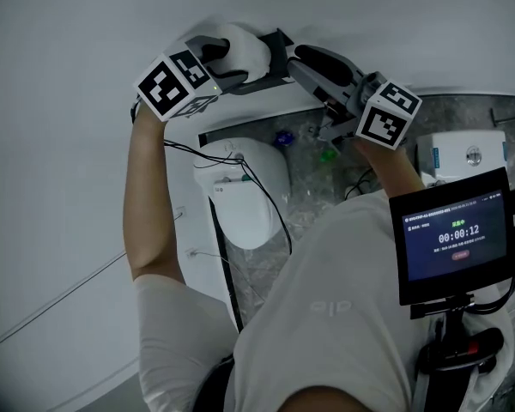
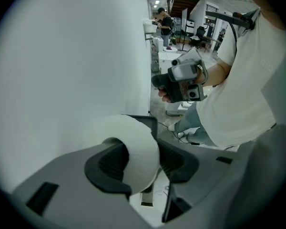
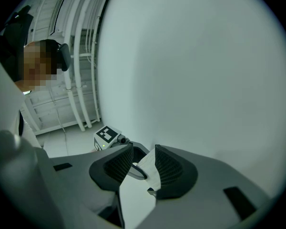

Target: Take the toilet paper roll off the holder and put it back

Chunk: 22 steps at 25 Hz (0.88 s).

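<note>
The white toilet paper roll [image 1: 247,48] is up against the white wall, by the dark holder [image 1: 277,43]. My left gripper [image 1: 233,65] is shut on the roll, which bulges between its pads in the left gripper view [image 2: 136,151], with the holder's dark plate [image 2: 144,122] just behind it. My right gripper [image 1: 309,67] comes to the holder from the right. Its jaws [image 3: 143,168] stand close together on a pale flat flap [image 3: 148,171] of the holder, beside a dark curved bar end [image 3: 136,171]. My right gripper [image 2: 183,80] also shows farther off in the left gripper view.
A white toilet [image 1: 245,191] stands below the holder on a grey marbled floor [image 1: 326,204]. A white unit [image 1: 463,151] sits at the right. A dark timer screen [image 1: 451,234] hangs at my chest. White pipes [image 3: 81,70] run along the wall behind me.
</note>
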Tool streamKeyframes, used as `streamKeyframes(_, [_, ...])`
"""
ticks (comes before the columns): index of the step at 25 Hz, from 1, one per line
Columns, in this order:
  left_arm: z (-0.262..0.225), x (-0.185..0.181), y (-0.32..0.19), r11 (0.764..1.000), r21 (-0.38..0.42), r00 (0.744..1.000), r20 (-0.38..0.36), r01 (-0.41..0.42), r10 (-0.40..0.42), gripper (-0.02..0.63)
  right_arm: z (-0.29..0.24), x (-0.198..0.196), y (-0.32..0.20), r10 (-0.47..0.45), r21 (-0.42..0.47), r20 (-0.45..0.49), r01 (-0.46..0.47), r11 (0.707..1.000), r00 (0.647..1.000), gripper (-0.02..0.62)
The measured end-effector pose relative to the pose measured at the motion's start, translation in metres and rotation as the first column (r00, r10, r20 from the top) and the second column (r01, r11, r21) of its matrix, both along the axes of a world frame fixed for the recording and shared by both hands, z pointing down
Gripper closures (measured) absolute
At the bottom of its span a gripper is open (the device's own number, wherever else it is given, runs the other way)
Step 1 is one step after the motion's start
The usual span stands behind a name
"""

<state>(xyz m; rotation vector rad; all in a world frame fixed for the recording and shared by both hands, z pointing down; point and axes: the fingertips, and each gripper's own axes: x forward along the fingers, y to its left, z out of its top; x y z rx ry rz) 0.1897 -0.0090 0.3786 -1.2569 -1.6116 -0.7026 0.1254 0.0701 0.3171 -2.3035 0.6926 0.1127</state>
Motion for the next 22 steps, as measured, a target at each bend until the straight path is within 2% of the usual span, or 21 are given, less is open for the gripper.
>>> streamKeyframes(4, [0.004, 0.004, -0.001, 0.999, 0.037, 1.000, -0.012, -0.023, 0.024, 0.427, 0.001, 0.001, 0.000, 0.002, -0.001, 0.000, -0.002, 1.000, 1.000, 0.463])
streamKeyframes(9, [0.004, 0.009, -0.002, 1.000, -0.013, 0.999, -0.034, 0.000, 0.000, 0.416, 0.002, 0.001, 0.003, 0.007, -0.004, 0.004, -0.007, 1.000, 1.000, 0.463])
streamKeyframes(12, [-0.009, 0.012, -0.001, 0.994, -0.101, 0.998, -0.054, 0.031, -0.036, 0.416, 0.002, 0.001, 0.004, 0.007, -0.011, 0.000, -0.007, 1.000, 1.000, 0.463])
streamKeyframes(14, [-0.026, 0.016, -0.001, 0.976, -0.206, 0.995, -0.058, 0.071, -0.085, 0.402, 0.001, 0.001, 0.005, 0.007, -0.012, -0.004, -0.007, 1.000, 1.000, 0.463])
streamKeyframes(15, [-0.037, 0.017, -0.003, 0.958, -0.268, 0.992, -0.049, 0.098, -0.115, 0.392, 0.001, 0.001, 0.005, 0.006, -0.012, -0.005, -0.006, 1.000, 1.000, 0.463])
streamKeyframes(16, [-0.048, 0.019, -0.004, 0.932, -0.337, 0.988, -0.028, 0.131, -0.149, 0.388, 0.000, 0.001, 0.005, 0.004, -0.013, -0.006, -0.005, 1.000, 1.000, 0.463])
streamKeyframes(17, [-0.061, 0.020, -0.007, 0.893, -0.416, 0.983, 0.011, 0.172, -0.184, 0.381, 0.000, 0.001, 0.005, 0.002, -0.016, -0.007, -0.002, 1.000, 1.000, 0.463])
streamKeyframes(18, [-0.076, 0.020, -0.010, 0.835, -0.503, 0.974, 0.071, 0.222, -0.216, 0.379, -0.001, 0.001, 0.004, -0.001, -0.019, -0.009, 0.001, 1.000, 1.000, 0.463])
streamKeyframes(19, [-0.093, 0.020, -0.014, 0.757, -0.589, 0.959, 0.152, 0.283, -0.239, 0.380, -0.002, 0.001, 0.004, -0.005, -0.023, -0.011, 0.005, 1.000, 1.000, 0.463])
streamKeyframes(20, [-0.109, 0.018, -0.020, 0.660, -0.665, 0.937, 0.247, 0.350, -0.247, 0.379, -0.003, 0.001, 0.004, -0.009, -0.026, -0.014, 0.008, 1.000, 1.000, 0.463])
streamKeyframes(22, [-0.137, 0.012, -0.035, 0.447, -0.760, 0.882, 0.422, 0.471, -0.212, 0.379, -0.005, 0.000, 0.005, -0.018, -0.035, -0.017, 0.017, 0.999, 1.000, 0.463])
